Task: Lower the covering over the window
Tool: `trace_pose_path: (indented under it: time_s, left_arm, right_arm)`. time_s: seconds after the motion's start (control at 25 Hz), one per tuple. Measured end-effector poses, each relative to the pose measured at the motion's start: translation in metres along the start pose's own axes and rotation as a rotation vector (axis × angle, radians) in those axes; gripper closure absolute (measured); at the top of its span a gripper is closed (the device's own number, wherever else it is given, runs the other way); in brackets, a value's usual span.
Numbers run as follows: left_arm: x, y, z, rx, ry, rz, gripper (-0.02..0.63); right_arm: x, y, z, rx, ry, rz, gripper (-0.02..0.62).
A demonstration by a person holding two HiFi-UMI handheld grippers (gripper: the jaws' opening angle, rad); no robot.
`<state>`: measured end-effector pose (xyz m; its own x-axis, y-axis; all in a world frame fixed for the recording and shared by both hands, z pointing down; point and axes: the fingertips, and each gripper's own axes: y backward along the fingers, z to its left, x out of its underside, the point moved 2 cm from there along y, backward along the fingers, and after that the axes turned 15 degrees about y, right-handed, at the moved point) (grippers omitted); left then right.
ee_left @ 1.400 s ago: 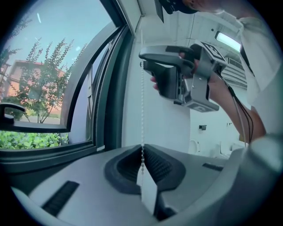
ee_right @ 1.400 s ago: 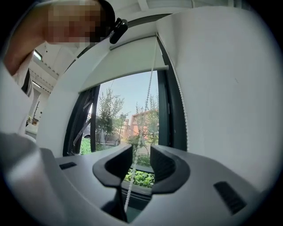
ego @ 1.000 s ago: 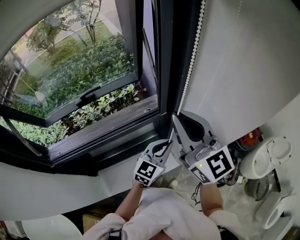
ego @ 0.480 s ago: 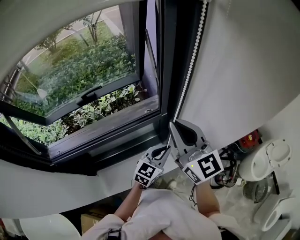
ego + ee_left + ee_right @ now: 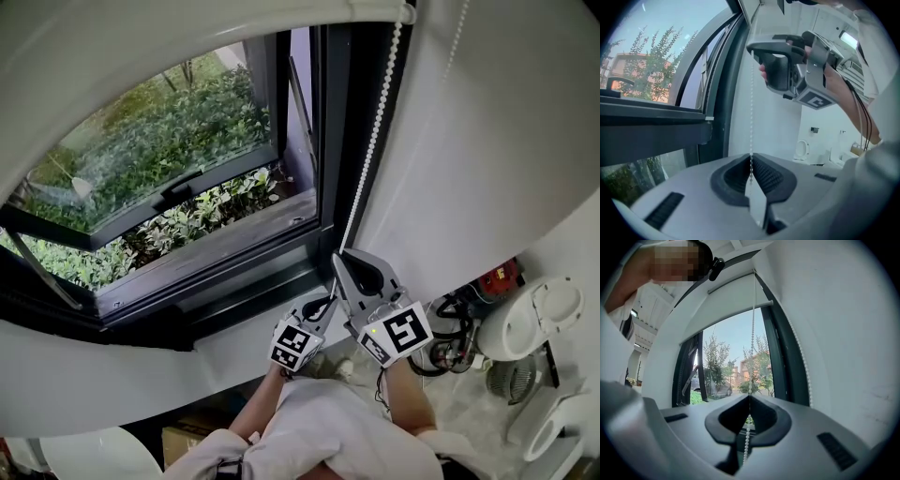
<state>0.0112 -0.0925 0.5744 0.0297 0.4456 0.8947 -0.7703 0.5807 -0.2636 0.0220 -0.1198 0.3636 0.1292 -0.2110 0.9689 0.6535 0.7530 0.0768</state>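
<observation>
Roller blind [image 5: 141,47] sits high on the window [image 5: 187,159]; its bottom edge only crosses the top of the glass. In the right gripper view the blind's bottom bar [image 5: 736,291] hangs well above the sill. Most of the pane is uncovered, so I judge the task early: lowering has begun at best, and most of the drop is left.

Bead chain [image 5: 375,122] runs down the dark frame [image 5: 333,141] on the window's right side, against the white wall [image 5: 487,141].

Right gripper [image 5: 337,261] has its jaws closed tight on the chain, and the beads pass straight through the pinch [image 5: 749,397]. Left gripper [image 5: 326,300] is just below it on the same strand, jaws also pinched together on the chain [image 5: 751,164]. The left gripper view shows the strand [image 5: 751,103] taut between the two tools.

What is left is more hand-over-hand pulls, I guess, until the blind reaches the sill.

Counts:
- one blind
- one window, with one sash [image 5: 178,192] tilted open
- one chain loop showing as two strands, the second strand [image 5: 801,357] free beside the wall
- two grippers, both on the chain
- one person, seen from above
</observation>
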Motion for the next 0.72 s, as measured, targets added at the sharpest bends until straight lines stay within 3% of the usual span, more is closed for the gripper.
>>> trace_pose_path:
  time_s: [0.72]
  left_arm:
    - [0.057, -0.015, 0.024, -0.029, 0.042, 0.108, 0.584]
  right_arm:
    - [0.063, -0.001, 0.016, -0.030, -0.064, 0.117, 0.598]
